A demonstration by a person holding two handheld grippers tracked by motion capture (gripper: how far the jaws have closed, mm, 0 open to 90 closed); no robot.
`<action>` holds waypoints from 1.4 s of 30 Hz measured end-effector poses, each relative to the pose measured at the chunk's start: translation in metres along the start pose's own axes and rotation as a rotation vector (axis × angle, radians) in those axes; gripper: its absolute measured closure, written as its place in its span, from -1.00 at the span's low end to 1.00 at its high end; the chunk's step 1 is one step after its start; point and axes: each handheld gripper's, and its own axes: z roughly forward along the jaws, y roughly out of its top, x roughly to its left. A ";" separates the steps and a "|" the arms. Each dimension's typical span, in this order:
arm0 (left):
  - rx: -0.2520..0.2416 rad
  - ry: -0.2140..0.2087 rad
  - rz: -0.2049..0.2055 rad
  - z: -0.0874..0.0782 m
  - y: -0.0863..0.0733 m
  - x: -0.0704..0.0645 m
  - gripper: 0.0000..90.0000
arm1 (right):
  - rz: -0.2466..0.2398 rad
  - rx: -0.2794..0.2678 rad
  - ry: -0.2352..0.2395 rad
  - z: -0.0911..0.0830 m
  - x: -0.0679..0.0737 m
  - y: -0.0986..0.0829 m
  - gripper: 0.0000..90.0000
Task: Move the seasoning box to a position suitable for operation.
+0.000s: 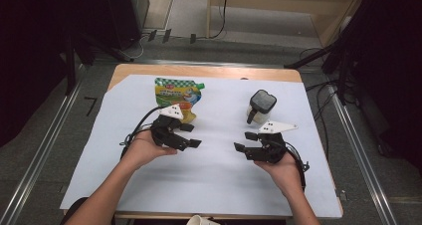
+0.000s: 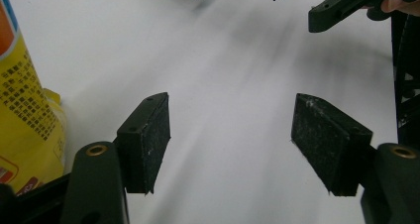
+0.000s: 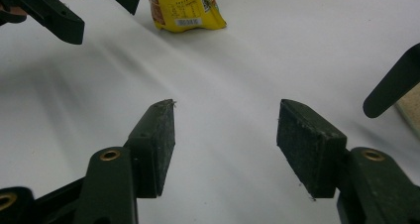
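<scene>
Looks like a lab: white sheet (image 1: pixel 209 170) taped over a table (image 1: pixel 199 69), dark stands (image 1: pixel 343 56) flanking the table, cables (image 1: pixel 219 16) beyond the table.

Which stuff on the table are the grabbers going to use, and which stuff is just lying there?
Likely for the job:
- yellow and green pouch, just beyond the left gripper
- small jar with a dark lid, just beyond the right gripper
Both grippers are open and empty.

Just lying about:
- white sheet covering the table
- pale cup rim at the near edge
</scene>
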 end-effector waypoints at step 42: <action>0.002 -0.064 0.053 0.002 -0.002 -0.012 0.04 | -0.019 0.015 -0.016 -0.004 -0.002 0.001 0.00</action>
